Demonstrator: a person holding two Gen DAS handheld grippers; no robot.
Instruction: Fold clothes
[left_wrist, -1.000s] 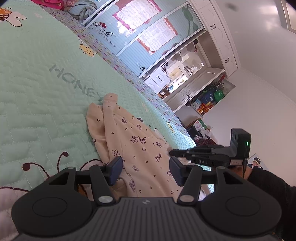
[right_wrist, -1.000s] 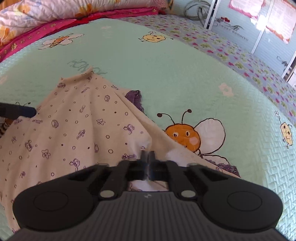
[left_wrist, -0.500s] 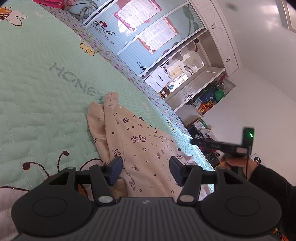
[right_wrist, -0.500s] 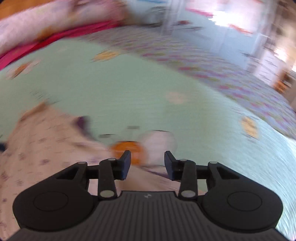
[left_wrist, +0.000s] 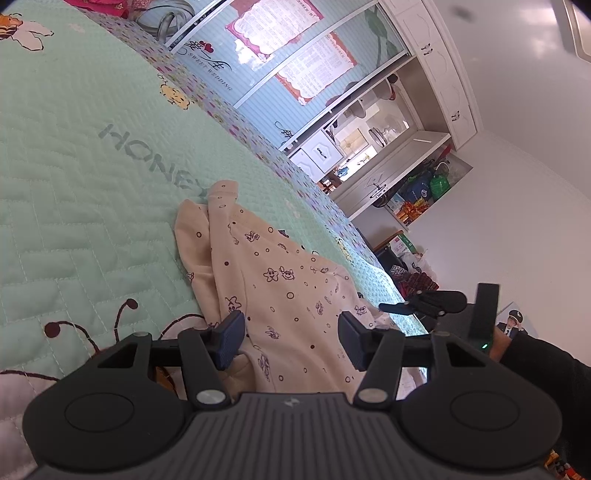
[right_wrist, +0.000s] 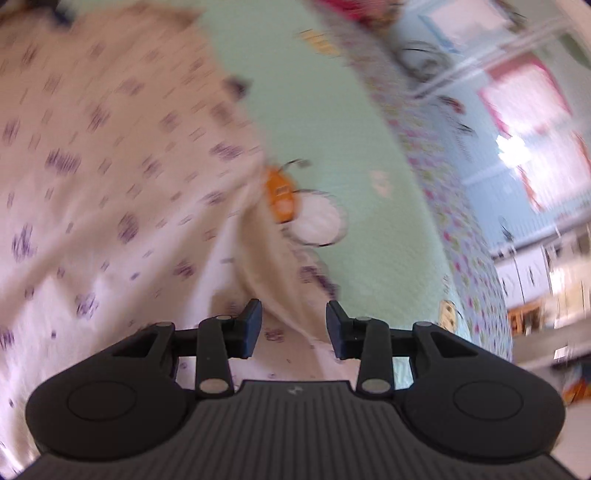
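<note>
The garment (left_wrist: 280, 280), soft cream cotton with purple doodles, lies rumpled on the quilted green bed (left_wrist: 74, 184), running from 6 toward 12 o'clock in my left view. My left tool (left_wrist: 288, 338) hovers open above its near edge, gripping nothing. My right tool (right_wrist: 293, 328) is closing, a raised fabric ridge between its pads, probably to lift a fold.

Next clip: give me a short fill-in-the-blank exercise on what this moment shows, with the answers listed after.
1. The cream cotton garment with small purple prints lies on a quilted ____ bedspread.
2. The grey word stitched into that bedspread reads ____.
3. The left gripper has its jaws ____, nothing clamped.
4. The bee beside the garment in the right wrist view has an ____ body.

Missing words: green; HONEY; open; orange
</note>
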